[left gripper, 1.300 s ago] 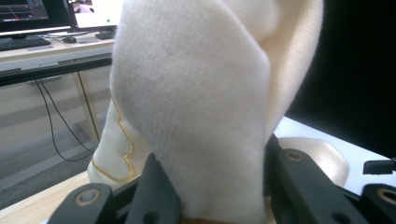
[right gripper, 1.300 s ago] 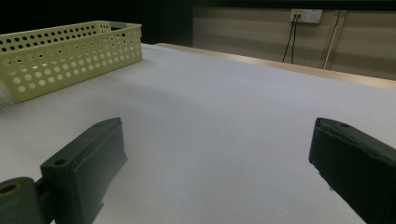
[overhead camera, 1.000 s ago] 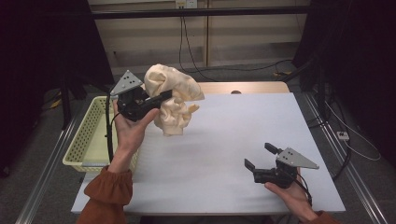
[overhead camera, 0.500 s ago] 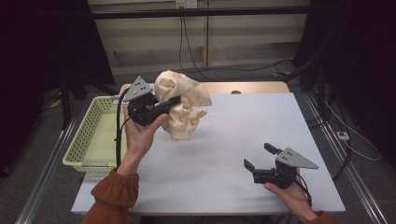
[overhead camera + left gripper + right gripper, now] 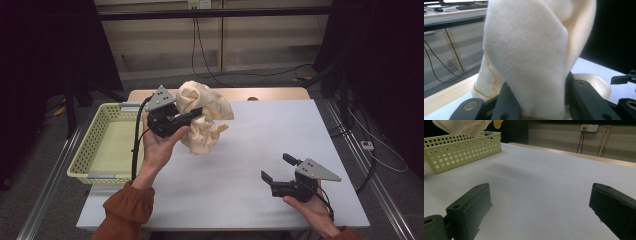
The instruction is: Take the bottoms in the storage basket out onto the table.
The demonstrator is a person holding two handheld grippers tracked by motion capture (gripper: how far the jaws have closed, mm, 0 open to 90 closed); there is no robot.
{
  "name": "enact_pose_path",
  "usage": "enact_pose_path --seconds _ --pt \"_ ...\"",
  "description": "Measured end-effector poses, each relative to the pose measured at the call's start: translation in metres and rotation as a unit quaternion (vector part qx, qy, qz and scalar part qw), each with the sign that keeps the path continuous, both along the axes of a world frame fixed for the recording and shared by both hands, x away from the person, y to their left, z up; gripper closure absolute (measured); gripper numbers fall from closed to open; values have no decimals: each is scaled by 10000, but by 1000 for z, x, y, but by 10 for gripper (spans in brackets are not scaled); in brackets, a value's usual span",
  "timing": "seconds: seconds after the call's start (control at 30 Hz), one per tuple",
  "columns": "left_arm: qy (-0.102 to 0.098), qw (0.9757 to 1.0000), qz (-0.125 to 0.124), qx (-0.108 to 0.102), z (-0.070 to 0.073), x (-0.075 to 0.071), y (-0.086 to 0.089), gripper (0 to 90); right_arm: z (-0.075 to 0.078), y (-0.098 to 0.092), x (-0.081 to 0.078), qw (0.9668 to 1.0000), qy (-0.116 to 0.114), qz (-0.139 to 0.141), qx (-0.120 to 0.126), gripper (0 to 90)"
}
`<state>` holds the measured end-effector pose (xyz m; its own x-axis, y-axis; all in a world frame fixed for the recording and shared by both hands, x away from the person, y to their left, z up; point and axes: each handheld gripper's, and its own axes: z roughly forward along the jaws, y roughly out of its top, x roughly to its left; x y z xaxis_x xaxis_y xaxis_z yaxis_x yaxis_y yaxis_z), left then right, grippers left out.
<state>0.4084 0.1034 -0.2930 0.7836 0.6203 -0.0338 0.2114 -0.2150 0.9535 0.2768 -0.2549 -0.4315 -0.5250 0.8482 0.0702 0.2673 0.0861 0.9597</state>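
Note:
A bunched cream cloth [image 5: 205, 117] with a thin yellow trim hangs above the white table [image 5: 260, 145], its lower folds close to the surface. My left gripper [image 5: 192, 114] is shut on it, held up by a hand in a rust-coloured sleeve. In the left gripper view the cloth [image 5: 529, 55] is pinched between the two black jaws and hides what lies ahead. My right gripper [image 5: 277, 167] rests low near the table's front right, its jaws wide apart and bare. In the right gripper view its fingertips [image 5: 471, 207] frame bare table, with the cloth [image 5: 464, 126] at the top left.
A pale yellow perforated basket [image 5: 95, 142] stands at the table's left edge, also seen in the right gripper view [image 5: 461, 147]. A wooden strip [image 5: 270, 93] runs along the far edge. Cables lie on the floor behind. Metal rails flank the table.
My left gripper has carried the cloth to the right and lower, from beside the basket toward the table's middle. The right gripper has stayed put.

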Motion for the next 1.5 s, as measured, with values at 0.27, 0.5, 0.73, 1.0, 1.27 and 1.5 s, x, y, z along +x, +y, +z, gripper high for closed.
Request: enact_pose_path --seconds 0.27,0.5,0.73,1.0,1.27,1.5 --pt "82 9998 -9 184 -9 3 -7 713 0 0 0 10000 4 2 -2 36" --pt "153 9995 -11 279 -16 6 -12 713 0 0 0 10000 1 -1 -6 36" --pt "191 9992 -22 345 -24 10 -14 713 0 0 0 10000 11 1 -14 37" --pt "336 9986 -16 411 -36 18 -16 713 0 0 0 10000 10 4 -21 37" --pt "440 9979 -19 481 -45 24 -18 713 -1 -1 0 10000 29 -3 -20 37" --pt "532 9971 -9 549 -53 27 -21 713 -1 -1 0 10000 39 -16 -12 37"
